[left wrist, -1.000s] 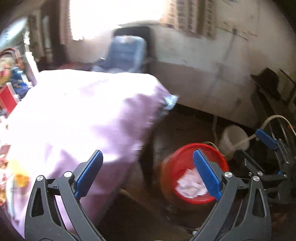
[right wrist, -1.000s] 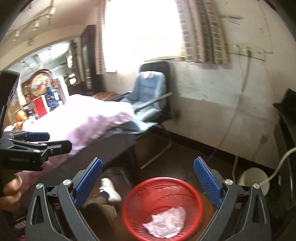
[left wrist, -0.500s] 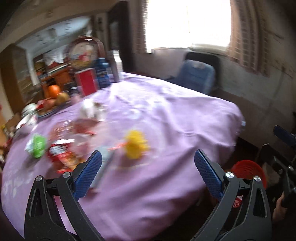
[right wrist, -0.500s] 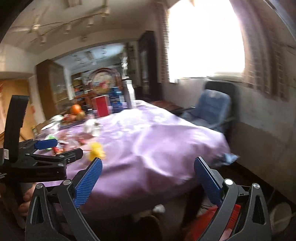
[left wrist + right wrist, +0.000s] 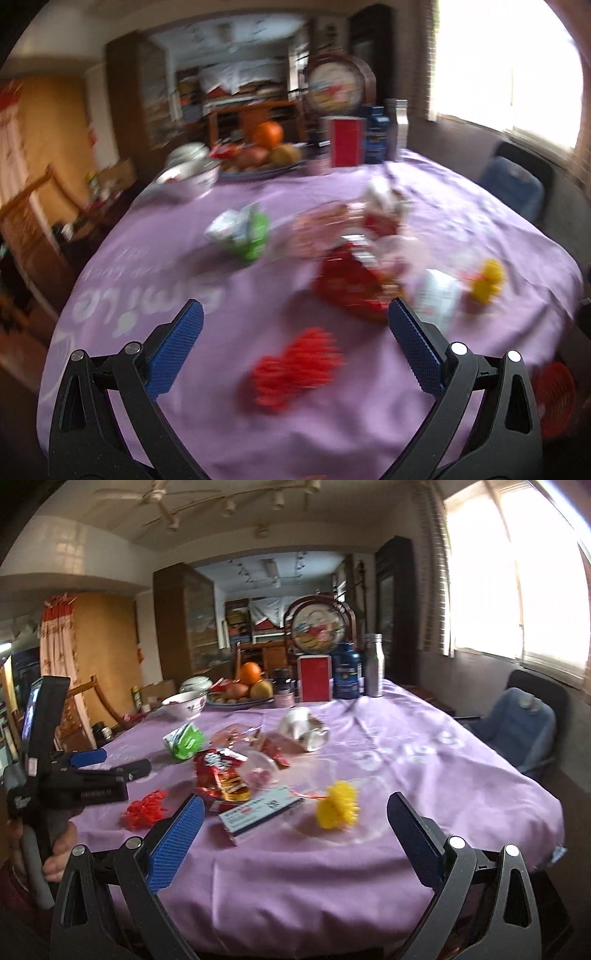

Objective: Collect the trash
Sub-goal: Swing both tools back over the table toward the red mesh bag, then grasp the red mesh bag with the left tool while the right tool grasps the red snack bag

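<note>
Both the left gripper [image 5: 291,334] and right gripper [image 5: 295,821] gape wide and empty; nearest the table [image 5: 461,775] edge, the red mesh scrap [image 5: 297,367] looks light, soft, pinchable mid-bunch.

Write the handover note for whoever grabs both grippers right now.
Left gripper: open, empty, aimed at the red mesh scrap.
Right gripper: open, empty, at the table's near edge.
On the purple tablecloth: red snack bag, white box, yellow pom-pom, green wrapper, crumpled tissue.
Red trash basket: on the floor, at the right.
Left: all table litter still needs binning.
</note>
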### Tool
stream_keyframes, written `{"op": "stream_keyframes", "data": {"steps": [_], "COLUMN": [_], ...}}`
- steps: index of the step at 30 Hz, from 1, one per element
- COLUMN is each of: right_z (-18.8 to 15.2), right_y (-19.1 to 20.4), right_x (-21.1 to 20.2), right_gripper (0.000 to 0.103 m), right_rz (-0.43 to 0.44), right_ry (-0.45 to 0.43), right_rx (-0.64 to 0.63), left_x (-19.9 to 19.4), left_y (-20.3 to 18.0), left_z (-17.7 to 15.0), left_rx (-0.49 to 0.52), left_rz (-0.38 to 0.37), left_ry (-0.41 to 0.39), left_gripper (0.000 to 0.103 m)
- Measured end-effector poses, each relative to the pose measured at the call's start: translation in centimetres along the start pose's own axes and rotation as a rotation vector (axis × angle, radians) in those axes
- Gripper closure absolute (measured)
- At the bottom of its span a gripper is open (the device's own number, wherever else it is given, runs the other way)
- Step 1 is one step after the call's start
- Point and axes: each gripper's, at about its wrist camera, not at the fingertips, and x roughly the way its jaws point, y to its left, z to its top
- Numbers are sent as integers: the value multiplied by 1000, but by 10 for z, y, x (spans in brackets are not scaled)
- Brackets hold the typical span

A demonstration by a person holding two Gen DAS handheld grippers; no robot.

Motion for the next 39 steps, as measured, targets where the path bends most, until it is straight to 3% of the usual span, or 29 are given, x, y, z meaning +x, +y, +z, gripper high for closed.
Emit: {"op": "stream_keyframes", "data": {"steps": [4,8,15,20,25,31,32,35,39], "right_z": [4,8,10,18,30,36,36,35,33], "right_y": [11,22,32,42,52,55,56,60,68], "right_x": [21,41,68,84,97,122,127,143,162], "right_gripper": [6,6,6,6,6,6,6,6,6], "right_rz": [38,74,109,145,153,191,192,198,204], "right_ry": [31,56,96,106,98,141,154,205,257], "right_rx": [-13,-18,-25,-32,-54,-25,-24,-22,-23], "left_x": [16,16,29,49,57,58,59,56,52], "left_y": [30,36,17,10,4,2,5,17,37], "left_z": [0,-6,-21,-24,-27,-26,-24,-18,-6], "left_rx": [-60,-20,116,128,138,134,113,62,4], "left_rz": [14,13,-36,-12,-36,-58,-63,-40,17], "left_ry": [36,33,109,171,217,225,227,203,158], "left_gripper": [7,7,7,7,8,42,54,66,73]}}
